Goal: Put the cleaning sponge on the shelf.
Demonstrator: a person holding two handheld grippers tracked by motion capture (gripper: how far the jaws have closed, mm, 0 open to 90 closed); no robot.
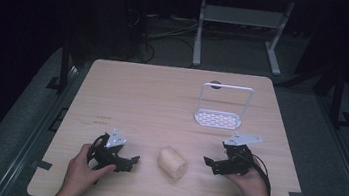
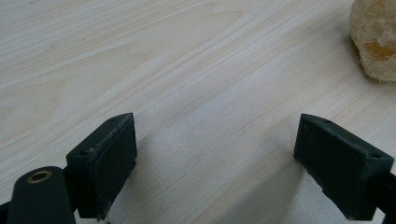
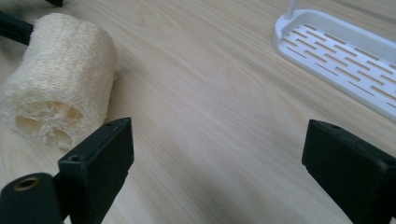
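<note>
Wooden table (image 1: pixel 163 91) with loofah (image 1: pixel 172 162), rack (image 1: pixel 219 117)

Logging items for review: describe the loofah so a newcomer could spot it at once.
On the pale wooden table, look at the near edge between the left gripper and right gripper. The loofah lies there: a cream, fibrous, holey cylinder, unlike the white slotted rack behind.

Your right gripper (image 3: pixel 217 172) has its jaws wide apart over the table (image 3: pixel 210 93). The loofah (image 3: pixel 58 79) lies beside the left jaw. A white rack (image 3: pixel 345 46) sits at upper right.
</note>
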